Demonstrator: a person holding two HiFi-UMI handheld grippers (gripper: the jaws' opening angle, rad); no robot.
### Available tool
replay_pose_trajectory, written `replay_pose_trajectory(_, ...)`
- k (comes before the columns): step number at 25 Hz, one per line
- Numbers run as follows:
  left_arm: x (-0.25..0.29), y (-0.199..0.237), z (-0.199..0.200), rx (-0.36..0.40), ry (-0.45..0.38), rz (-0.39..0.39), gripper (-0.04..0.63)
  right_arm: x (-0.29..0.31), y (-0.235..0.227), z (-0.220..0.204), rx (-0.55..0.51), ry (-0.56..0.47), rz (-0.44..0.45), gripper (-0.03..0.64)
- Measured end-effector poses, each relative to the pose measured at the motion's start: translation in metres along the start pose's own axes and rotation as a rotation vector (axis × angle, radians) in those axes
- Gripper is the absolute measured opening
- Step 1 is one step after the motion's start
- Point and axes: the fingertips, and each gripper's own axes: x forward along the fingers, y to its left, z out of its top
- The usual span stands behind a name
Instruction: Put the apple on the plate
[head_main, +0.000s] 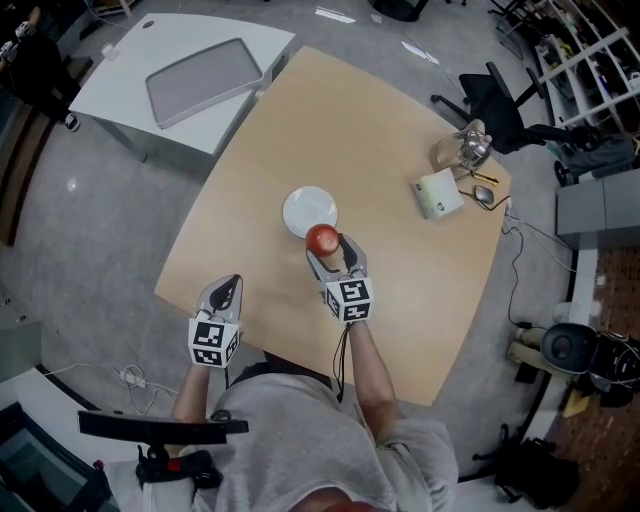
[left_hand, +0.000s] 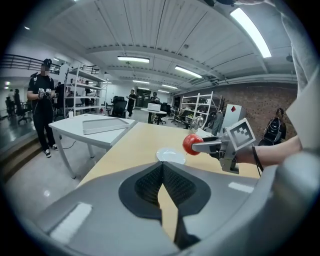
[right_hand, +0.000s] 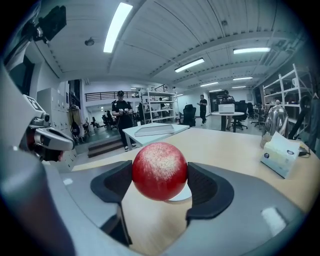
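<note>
Over the tabletop, the right gripper fingers clamp the apple, plate just ahead; the left gripper fingers sit closed.

Right hand-held gripper clamped on red apple, apple over near rim of white plate, mid table. Left hand-held gripper at table's near-left edge, well apart from plate. Tissue box far right.

The apple, in the right tongs, hangs just before the plate.
</note>
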Motion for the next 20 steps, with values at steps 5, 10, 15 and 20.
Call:
replay_pose_trajectory(5, 0.007, 0.005, -0.001, -0.014, 0.005, 0.013, 0.02, 0.021, -0.006, -0.007, -0.001, 0.033, 0.008, 0.351)
replay_pose_trajectory(10, 0.015, 0.006, -0.003, -0.022, 0.019, 0.023, 0.02, 0.037, -0.014, -0.015, 0.005, 0.056, 0.012, 0.351)
replay_pose_trajectory(15, 0.022, 0.007, -0.009, -0.032, 0.04, 0.024, 0.02, 0.055, -0.022, -0.022, 0.007, 0.076, 0.012, 0.351)
replay_pose_trajectory(20, 0.029, 0.011, -0.011, -0.044, 0.051, 0.028, 0.02, 0.074, -0.027, -0.03, 0.0, 0.097, 0.016, 0.351)
